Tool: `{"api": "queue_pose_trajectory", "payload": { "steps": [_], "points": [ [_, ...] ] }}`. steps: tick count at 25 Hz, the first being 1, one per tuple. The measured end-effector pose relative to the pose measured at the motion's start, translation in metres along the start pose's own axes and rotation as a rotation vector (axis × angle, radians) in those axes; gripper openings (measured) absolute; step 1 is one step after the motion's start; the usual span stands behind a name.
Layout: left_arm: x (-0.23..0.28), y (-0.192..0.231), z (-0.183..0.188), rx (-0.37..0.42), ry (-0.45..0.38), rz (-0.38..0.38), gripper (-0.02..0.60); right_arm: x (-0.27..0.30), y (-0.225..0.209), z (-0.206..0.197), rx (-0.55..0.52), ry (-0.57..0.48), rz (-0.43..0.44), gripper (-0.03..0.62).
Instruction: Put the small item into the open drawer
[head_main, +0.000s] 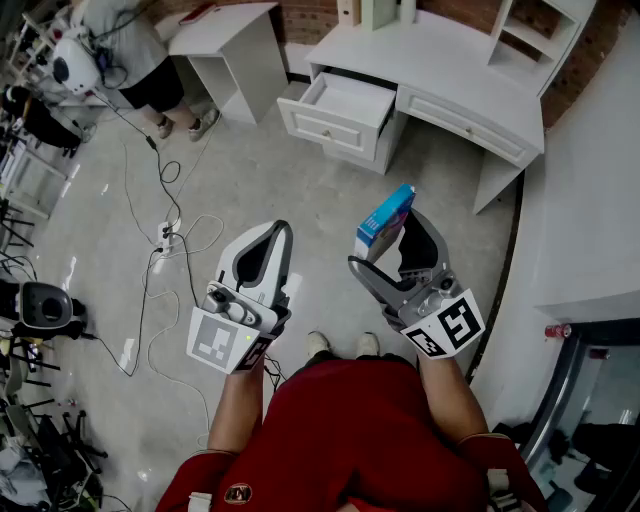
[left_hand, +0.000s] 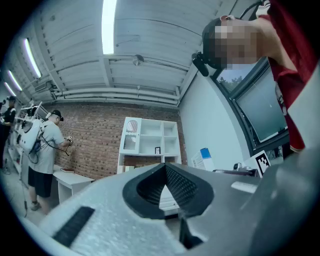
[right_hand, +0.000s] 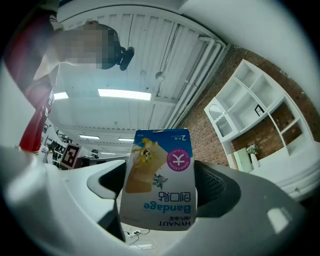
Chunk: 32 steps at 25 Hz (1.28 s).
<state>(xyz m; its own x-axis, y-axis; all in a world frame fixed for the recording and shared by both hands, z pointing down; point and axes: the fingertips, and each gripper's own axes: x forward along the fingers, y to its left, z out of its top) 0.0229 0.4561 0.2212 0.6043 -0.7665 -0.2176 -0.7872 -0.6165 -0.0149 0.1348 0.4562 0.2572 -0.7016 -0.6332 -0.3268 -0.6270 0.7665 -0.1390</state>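
The right claw (head_main: 395, 250) pinches a blue-and-white cardboard bandage box (head_main: 385, 220) above the floor, well apart from the drawer. The left claw (head_main: 272, 238) is pressed together. Ahead, the white tabletop's (head_main: 470, 75) open white drawer (head_main: 322, 128) shows a bare bottom.

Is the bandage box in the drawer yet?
Out: the bandage box sits clamped in the right gripper, well apart from the open drawer.
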Motion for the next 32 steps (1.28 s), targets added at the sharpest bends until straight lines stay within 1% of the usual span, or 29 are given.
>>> {"api": "queue_pose_trajectory", "payload": {
  "steps": [7, 12, 14, 18, 23, 27, 32],
  "points": [
    [-0.001, 0.007, -0.009, -0.013, -0.008, -0.001, 0.008, 0.001, 0.000, -0.006, 0.016, -0.009, -0.002, 0.436],
    [-0.009, 0.021, -0.013, -0.024, -0.022, 0.012, 0.008, 0.007, 0.001, -0.011, 0.007, -0.002, -0.009, 0.436],
    [-0.019, 0.041, -0.011, -0.033, -0.028, 0.021, 0.008, 0.024, 0.008, -0.018, 0.013, 0.007, -0.011, 0.436],
    [-0.051, 0.103, -0.004, -0.041, -0.041, 0.038, 0.008, 0.076, 0.029, -0.037, 0.027, 0.025, -0.020, 0.436],
    [-0.063, 0.148, -0.003, -0.050, -0.057, 0.055, 0.008, 0.110, 0.028, -0.045, 0.014, 0.038, -0.042, 0.436],
    [-0.059, 0.175, -0.008, -0.056, -0.064, 0.066, 0.008, 0.131, 0.014, -0.049, 0.002, 0.037, -0.055, 0.436],
    [-0.022, 0.200, -0.027, -0.042, -0.037, 0.059, 0.008, 0.154, -0.033, -0.058, 0.010, 0.016, -0.072, 0.436]
  ]
}}
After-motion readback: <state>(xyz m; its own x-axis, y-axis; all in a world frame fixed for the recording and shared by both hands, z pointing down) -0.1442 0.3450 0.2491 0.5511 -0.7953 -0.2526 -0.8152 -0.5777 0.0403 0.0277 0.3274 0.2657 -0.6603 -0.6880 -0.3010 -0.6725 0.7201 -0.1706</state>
